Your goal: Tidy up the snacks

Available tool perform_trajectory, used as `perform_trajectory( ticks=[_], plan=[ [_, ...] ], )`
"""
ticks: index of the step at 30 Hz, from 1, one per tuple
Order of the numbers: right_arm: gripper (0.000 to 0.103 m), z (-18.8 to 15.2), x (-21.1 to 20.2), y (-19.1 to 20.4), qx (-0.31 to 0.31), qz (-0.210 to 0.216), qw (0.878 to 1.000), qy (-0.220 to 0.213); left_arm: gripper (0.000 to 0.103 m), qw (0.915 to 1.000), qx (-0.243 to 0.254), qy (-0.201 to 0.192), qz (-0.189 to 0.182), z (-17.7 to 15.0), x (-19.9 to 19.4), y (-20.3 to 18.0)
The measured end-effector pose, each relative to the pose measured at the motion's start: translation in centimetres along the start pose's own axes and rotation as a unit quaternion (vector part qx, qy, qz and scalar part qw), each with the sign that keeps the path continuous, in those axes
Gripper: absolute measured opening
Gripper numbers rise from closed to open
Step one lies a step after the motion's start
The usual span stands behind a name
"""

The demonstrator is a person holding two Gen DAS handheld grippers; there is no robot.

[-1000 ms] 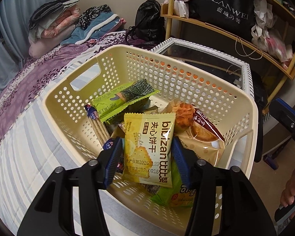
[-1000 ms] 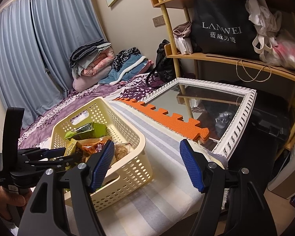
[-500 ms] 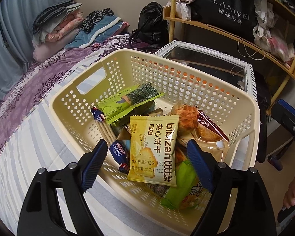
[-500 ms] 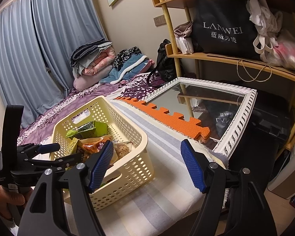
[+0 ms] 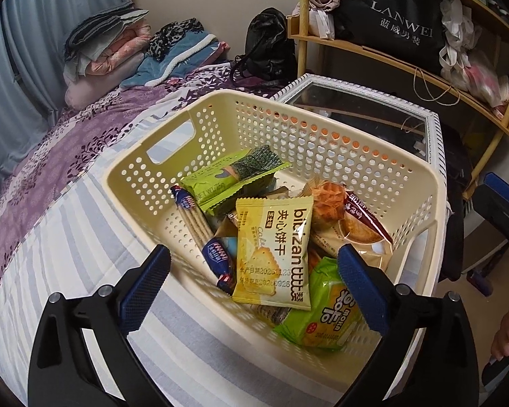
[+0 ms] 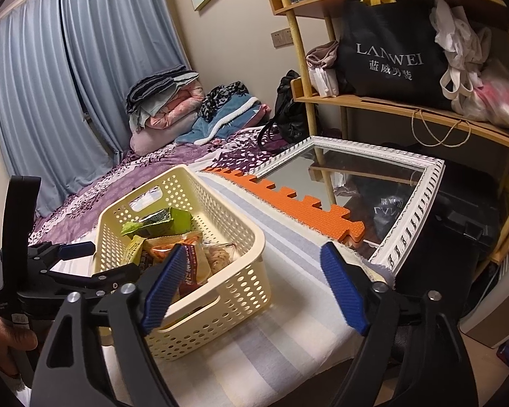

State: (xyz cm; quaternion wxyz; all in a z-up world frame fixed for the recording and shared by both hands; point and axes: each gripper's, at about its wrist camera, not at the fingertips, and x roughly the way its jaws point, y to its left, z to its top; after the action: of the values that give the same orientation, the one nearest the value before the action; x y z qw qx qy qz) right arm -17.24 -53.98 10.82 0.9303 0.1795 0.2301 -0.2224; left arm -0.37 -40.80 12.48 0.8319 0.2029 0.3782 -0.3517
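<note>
A cream perforated basket (image 5: 322,125) stands on the striped bed cover and holds several snack packs. A yellow biscuit pack (image 5: 275,254) lies on top, with a green seaweed pack (image 5: 230,176), a cracker sleeve (image 5: 196,220), a green snack pack (image 5: 322,308) and a pastry pack (image 5: 359,227) around it. My left gripper (image 5: 252,285) is open and empty, just in front of the basket's near wall. My right gripper (image 6: 254,288) is open and empty, to the right of the basket (image 6: 241,237). The left gripper also shows in the right wrist view (image 6: 95,261).
A white-framed mirror (image 6: 366,176) and an orange foam mat (image 6: 288,200) lie beyond the basket. A wooden shelf with a black bag (image 6: 390,51) stands behind. Folded blankets (image 6: 166,108) are piled at the bed's far end by blue curtains.
My left gripper opened, let go of the yellow biscuit pack, and drew back out of the basket. The pack now lies on the other snacks. The right gripper barely moved.
</note>
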Motion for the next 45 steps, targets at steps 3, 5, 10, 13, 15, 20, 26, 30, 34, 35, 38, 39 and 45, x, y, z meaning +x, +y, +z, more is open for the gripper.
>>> perform_trajectory(
  ticks=[3,5,10,13,15,20,26,30,34,35,38,39,45],
  plan=[
    [0.086,-0.1,-0.2,0.4,-0.006,0.002,1.000,0.003,0.100,0.9999,0.003,-0.005,0.010,-0.2,-0.6,0.0],
    [0.088,-0.2,-0.4,0.5,-0.008,0.002,1.000,0.005,0.100,0.9998,0.006,-0.011,0.015,-0.4,-1.1,0.0],
    [0.092,-0.3,-0.9,1.0,-0.015,0.005,1.000,0.009,0.100,0.9993,0.005,-0.028,0.025,-0.8,-2.6,0.3],
    [0.096,-0.5,-1.2,1.7,-0.026,0.007,1.000,0.015,0.100,0.9986,-0.012,-0.042,0.029,-1.2,-3.7,1.1],
    [0.097,-0.7,-1.4,2.2,-0.034,0.008,0.999,0.020,0.100,0.9980,-0.023,-0.050,0.030,-1.5,-4.4,1.6],
    [0.098,-1.3,-1.6,3.5,-0.055,0.009,0.998,0.036,0.100,0.9965,-0.026,-0.061,0.050,-2.4,-6.2,2.5],
    [0.098,-1.9,-2.4,5.6,-0.089,0.000,0.995,0.036,0.100,0.9942,-0.014,-0.084,0.066,-3.0,-8.7,2.6],
    [0.098,-2.1,-3.0,7.0,-0.112,-0.016,0.993,0.032,0.100,0.9946,-0.029,-0.084,0.054,-3.5,-9.9,3.3],
    [0.098,-2.4,-3.7,7.9,-0.125,-0.029,0.991,0.028,0.100,0.9938,-0.033,-0.087,0.060,-4.2,-10.6,3.7],
    [0.098,-2.3,-3.8,8.0,-0.127,-0.031,0.991,0.026,0.100,0.9936,-0.034,-0.086,0.065,-4.4,-10.7,3.8],
    [0.098,-2.5,-4.2,8.4,-0.133,-0.038,0.990,0.025,0.100,0.9932,-0.034,-0.088,0.068,-5.0,-11.1,3.9],
    [0.098,-2.5,-4.3,8.5,-0.134,-0.038,0.990,0.026,0.100,0.9929,-0.035,-0.090,0.070,-5.2,-11.3,3.9],
    [0.098,-2.8,-4.7,9.1,-0.139,-0.042,0.989,0.029,0.100,0.9912,-0.033,-0.098,0.083,-5.9,-12.3,4.2]
  ],
)
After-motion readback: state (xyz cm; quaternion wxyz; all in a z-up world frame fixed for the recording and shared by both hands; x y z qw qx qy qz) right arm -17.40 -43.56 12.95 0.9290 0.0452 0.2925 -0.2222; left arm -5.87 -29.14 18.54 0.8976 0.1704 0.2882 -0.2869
